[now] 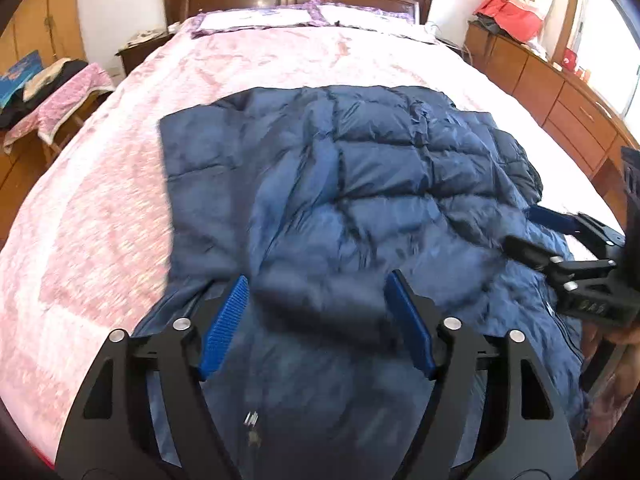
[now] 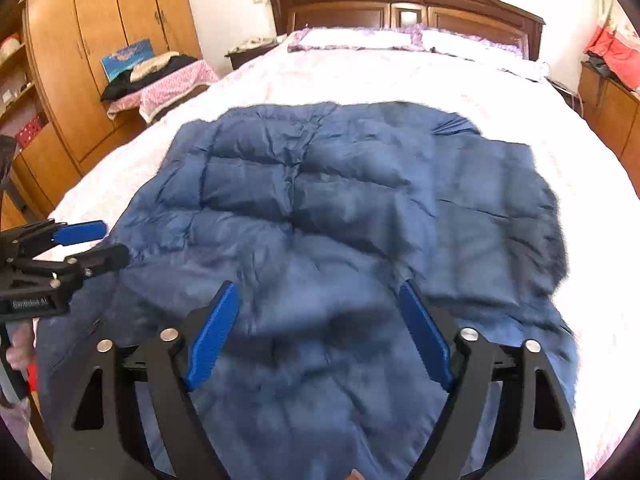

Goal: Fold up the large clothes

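A navy quilted down jacket (image 1: pixel 360 168) lies spread across the near half of a bed (image 1: pixel 100 220) covered in a pale pink spread, pillows and a dark wooden headboard (image 2: pixel 404 4) at the far end. My left tongs (image 1: pixel 318 320) hang over the near edge of the jacket with the blue pads standing wide apart; a soft hump of fabric sits in the gap, but I see neither pad pressing on it, so I count these tongs as holding nothing. My right tongs (image 2: pixel 318 332) are likewise spread wide above the padded cloth on the other side, with nothing pinched; from the left wrist view they show at the right edge, just over the jacket's side. As I judge it, the folding is at an early to middle stage: the garment looks laid out mostly flat, and a flatter panel along one side, on the right in the right wrist view, may be a part already turned over the body, though the blur keeps me from being sure. No compact bundle has formed yet. What is left, by my reading, is to take hold of the near hem, bring it toward the far end, and square the jacket into a tidy packet.
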A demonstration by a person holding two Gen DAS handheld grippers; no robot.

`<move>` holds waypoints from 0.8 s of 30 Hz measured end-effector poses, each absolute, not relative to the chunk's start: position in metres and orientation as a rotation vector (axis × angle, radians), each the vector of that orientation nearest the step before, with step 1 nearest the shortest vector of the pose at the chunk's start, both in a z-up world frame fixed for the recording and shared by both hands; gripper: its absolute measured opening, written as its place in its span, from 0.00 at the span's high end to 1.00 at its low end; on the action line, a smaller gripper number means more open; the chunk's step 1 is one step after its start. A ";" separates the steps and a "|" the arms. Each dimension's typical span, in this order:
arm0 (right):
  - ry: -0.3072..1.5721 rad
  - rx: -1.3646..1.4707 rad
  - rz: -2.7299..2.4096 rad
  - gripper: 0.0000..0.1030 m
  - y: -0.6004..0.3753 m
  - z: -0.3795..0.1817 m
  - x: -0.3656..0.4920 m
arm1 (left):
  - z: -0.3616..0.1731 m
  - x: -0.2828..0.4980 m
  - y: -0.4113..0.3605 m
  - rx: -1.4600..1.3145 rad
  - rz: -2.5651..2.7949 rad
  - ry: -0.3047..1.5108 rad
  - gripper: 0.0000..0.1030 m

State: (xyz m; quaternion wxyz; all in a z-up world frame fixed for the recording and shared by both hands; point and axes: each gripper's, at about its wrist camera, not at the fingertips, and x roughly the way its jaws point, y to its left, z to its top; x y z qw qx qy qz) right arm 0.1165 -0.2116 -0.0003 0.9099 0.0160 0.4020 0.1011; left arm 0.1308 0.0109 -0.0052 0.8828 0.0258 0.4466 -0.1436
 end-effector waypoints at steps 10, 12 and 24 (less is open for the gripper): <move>0.831 0.064 0.080 0.20 -0.268 0.004 0.015 | -0.001 0.053 0.074 0.017 -0.226 0.947 0.30; 0.835 0.066 0.034 0.20 -0.282 0.000 -0.006 | -0.005 0.042 0.090 -0.027 -0.214 0.962 0.30; 0.897 0.188 -0.150 0.17 -0.356 -0.032 -0.088 | -0.033 -0.015 0.158 -0.069 -0.066 1.074 0.30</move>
